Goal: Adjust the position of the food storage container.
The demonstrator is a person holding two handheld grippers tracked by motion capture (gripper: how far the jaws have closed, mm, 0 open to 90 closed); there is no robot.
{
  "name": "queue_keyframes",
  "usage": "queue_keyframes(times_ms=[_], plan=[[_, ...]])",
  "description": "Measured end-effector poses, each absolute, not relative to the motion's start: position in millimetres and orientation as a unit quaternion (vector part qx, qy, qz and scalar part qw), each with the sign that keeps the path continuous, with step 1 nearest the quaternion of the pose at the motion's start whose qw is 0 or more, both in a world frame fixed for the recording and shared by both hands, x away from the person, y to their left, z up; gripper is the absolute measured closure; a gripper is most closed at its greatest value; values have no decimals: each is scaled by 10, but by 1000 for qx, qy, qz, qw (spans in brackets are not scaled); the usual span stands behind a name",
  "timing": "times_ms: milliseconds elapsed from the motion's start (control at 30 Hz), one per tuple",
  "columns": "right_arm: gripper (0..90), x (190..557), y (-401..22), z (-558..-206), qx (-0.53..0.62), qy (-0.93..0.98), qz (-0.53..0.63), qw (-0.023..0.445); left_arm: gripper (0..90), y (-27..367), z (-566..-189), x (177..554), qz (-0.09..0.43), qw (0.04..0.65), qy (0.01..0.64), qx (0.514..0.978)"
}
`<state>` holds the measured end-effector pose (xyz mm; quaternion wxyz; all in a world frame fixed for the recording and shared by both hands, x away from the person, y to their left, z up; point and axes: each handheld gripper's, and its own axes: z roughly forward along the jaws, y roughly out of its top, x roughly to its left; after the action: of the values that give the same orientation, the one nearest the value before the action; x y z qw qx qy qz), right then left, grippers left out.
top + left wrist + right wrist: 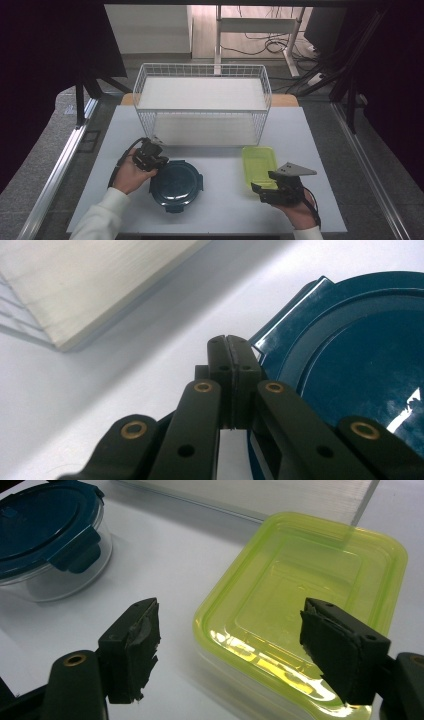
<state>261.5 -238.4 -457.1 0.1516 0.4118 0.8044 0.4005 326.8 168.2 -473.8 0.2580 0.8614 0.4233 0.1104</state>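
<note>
Presently the left gripper (152, 161) sits at the far-left rim of the round blue-lidded container (176, 184), near the table's (220, 210) front edge; its jaws are pressed together with nothing between them, apparently to nudge or steady the container rather than lift it. On the right, the right gripper (260, 191) holds its jaws wide, empty, straddling the near end of the green rectangular container (259, 162), likely lined up to take it by its short side. That green container's long axis runs near to far, pointing toward the white wire basket (202, 75) behind.
</note>
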Motion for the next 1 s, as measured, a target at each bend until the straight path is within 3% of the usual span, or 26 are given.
queue_keyframes(times_ms=[1000], plan=[[232,2604,-2374,-4556,410,804,401,155,900,1493,-4771,3152,69,301,391,867]])
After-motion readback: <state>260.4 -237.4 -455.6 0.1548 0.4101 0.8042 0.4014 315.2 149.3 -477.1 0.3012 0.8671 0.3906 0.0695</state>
